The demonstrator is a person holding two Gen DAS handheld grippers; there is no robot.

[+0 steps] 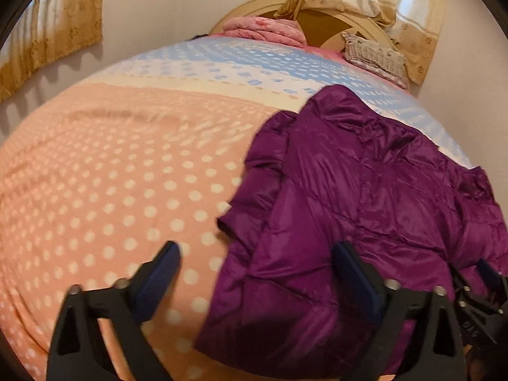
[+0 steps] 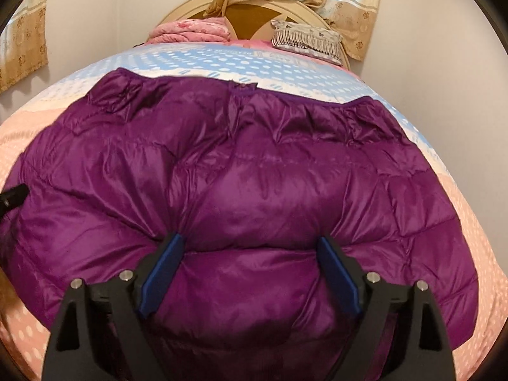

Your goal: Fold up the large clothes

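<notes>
Left wrist view: the left gripper (image 1: pixel 255 258) stands with jaws wide apart and nothing clamped; the purple puffer jacket (image 1: pixel 365 206) lies on the dotted bedspread (image 1: pixel 111 174), under the right-hand jaw.

Right wrist view: the right gripper (image 2: pixel 250 254) is spread wide, with the jacket (image 2: pixel 238 174) bulging between unclamped jaws.

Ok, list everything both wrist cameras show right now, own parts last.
Quilted purple puffer jacket: one, spread flat on the bed.
Polka-dot bedspread: one, peach, cream and blue bands, covers the bed.
Folded pink quilt: one, at the headboard.
Striped grey pillow: one, at the headboard.
Rounded cream headboard: one, far end.
Beige floral curtains: both sides.
Left gripper: black, blue pads, jaws open, at the jacket's edge.
Right gripper: jaws open, over the jacket.
</notes>
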